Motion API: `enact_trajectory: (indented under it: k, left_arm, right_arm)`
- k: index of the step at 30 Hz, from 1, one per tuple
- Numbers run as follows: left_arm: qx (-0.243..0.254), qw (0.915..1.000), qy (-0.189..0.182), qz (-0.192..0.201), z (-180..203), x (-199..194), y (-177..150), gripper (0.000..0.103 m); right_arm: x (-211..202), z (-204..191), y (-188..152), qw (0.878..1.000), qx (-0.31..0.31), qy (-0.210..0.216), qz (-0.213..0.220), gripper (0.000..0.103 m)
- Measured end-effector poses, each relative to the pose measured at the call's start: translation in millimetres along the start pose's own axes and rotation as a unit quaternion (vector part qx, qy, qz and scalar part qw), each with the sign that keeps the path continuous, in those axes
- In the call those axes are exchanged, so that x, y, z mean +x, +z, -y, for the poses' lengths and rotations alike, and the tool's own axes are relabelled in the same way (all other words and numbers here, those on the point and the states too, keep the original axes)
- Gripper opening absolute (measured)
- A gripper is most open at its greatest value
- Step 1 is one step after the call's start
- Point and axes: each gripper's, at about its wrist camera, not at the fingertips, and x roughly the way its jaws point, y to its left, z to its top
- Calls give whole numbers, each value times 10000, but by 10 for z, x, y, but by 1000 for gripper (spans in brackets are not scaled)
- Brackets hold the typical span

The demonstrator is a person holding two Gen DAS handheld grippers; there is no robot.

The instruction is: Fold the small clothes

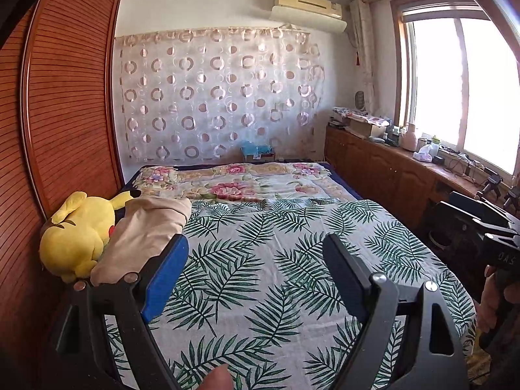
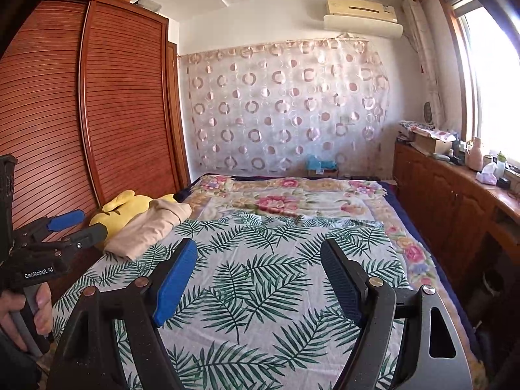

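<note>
Since the beige garment (image 1: 143, 237) lies folded into a soft bundle at the wardrobe-side edge of the bed (image 2: 432, 279), it reads as a finished piece set out of the way, leaving the palm-leaf sheet (image 1: 266, 260) free as a folding surface. It rests against the yellow plush toy (image 1: 81, 230), which sits between the garment and the slatted wooden wardrobe (image 1: 65, 97), so the toy props the bundle and probably keeps it from sliding off. Both grippers hover over the leaf sheet, on the window side of the garment and apart from it. On the left gripper (image 1: 256, 263), nearer the garment, the fingers stand wide apart with nothing between them. On the right gripper (image 2: 260, 266) the fingers are likewise spread wide and empty, which suits a piece just set down or a reach for another. No unfolded small clothes show on the sheet; whether more wait out of view cannot be told. Beyond the garment, a floral blanket (image 2: 286, 201) covers the far end of the bed.
</note>
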Motion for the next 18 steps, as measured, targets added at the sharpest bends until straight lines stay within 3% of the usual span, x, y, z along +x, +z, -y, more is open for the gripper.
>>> enact_trajectory:
  k: [18]
  left_arm:
    - [-64, 9998, 153, 98, -9, -45, 11, 85]
  right_arm:
    - [-70, 58, 31, 10000, 44, -68, -9, 80]
